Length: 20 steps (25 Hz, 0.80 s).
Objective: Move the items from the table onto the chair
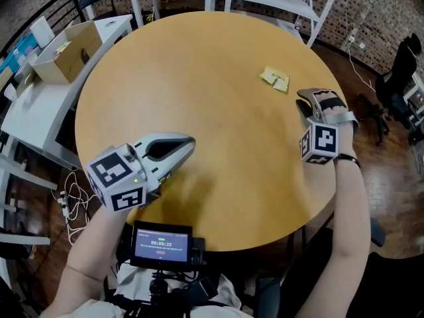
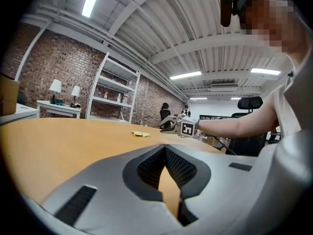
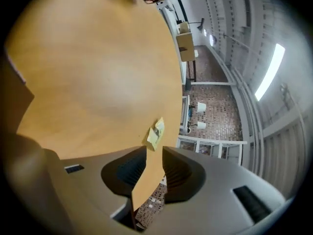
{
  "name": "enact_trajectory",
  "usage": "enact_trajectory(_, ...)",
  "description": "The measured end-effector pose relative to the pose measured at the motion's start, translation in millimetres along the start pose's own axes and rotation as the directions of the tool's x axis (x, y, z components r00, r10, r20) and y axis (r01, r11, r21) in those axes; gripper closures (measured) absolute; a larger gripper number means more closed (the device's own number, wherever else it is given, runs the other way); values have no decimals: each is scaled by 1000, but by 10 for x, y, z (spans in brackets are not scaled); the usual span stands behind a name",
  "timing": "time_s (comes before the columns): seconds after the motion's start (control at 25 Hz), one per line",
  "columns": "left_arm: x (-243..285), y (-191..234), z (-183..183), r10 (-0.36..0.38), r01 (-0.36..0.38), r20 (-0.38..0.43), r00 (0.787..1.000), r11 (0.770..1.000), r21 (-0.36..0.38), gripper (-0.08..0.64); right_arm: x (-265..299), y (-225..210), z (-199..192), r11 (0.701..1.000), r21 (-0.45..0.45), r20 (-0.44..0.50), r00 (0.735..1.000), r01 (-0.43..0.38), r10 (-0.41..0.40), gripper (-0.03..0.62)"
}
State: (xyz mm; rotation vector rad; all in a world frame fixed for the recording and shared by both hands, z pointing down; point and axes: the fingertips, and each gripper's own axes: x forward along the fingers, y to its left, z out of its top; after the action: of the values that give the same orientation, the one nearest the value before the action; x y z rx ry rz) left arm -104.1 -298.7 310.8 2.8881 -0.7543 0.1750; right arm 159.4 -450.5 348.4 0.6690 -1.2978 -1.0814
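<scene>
We hold the left gripper (image 1: 189,144) over the round light-wood desk (image 1: 199,71) with its fingers closed on nothing, while the right gripper (image 1: 307,102), fingers parted and empty, points at the small crumpled yellow paper piece (image 1: 275,79) lying near it on the desk's far right part.

Overhead; gripper views low across table (image 1: 199,98)

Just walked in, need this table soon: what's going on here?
A person holds a tool in each hand over the round table. The right tool, jaws open and empty, is close to the small yellow item lying on it. The left tool is shut and empty.
</scene>
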Motion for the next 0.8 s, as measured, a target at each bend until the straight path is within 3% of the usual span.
enact_trajectory(0.32, 32, 215, 29, 41, -42, -15, 999, 999, -12, 551, 643, 104, -118, 973, -231, -71, 997, -5, -12, 479)
enact_trajectory(0.52, -14, 275, -38, 63, -63, -29, 998, 998, -14, 551, 821, 26, -10, 974, -225, -52, 998, 27, -39, 469)
enact_trajectory(0.8, -112, 355, -32, 85, -85, -17, 996, 996, -24, 551, 974, 67, 78, 963, -268, -24, 999, -42, 37, 485)
